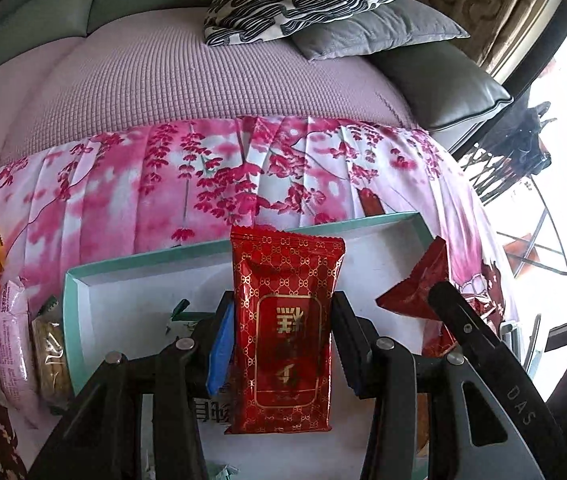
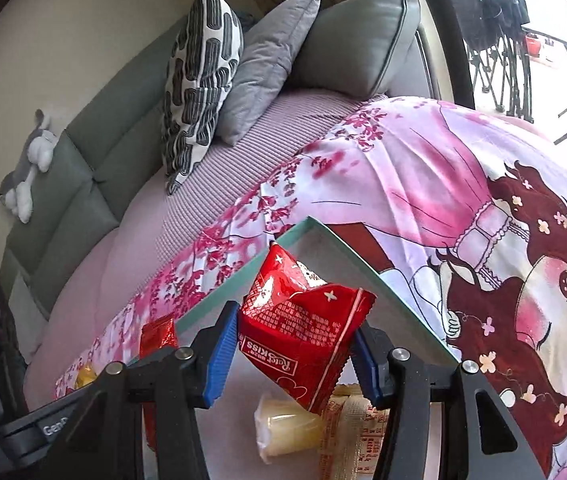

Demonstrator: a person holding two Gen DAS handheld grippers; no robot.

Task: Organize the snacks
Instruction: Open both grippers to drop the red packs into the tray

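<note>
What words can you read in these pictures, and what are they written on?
"DAS": on the right gripper arm, left wrist view.
"Rose KISS", upside down; the first word is unclear: on the crinkled red snack packet.
"Gen", cut off: on the dark grey device.
Gold Chinese characters on the red patterned packet: too blurred to read.
Small print on both packets: too small.

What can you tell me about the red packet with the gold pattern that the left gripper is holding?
The red packet is a shiny foil pouch with a gold linked pattern, a gold-framed label with gold characters, and crimped ends. It stands upright, pinched at its sides by the left gripper, above the white, teal-rimmed tray. It looks sealed and flat.
</note>
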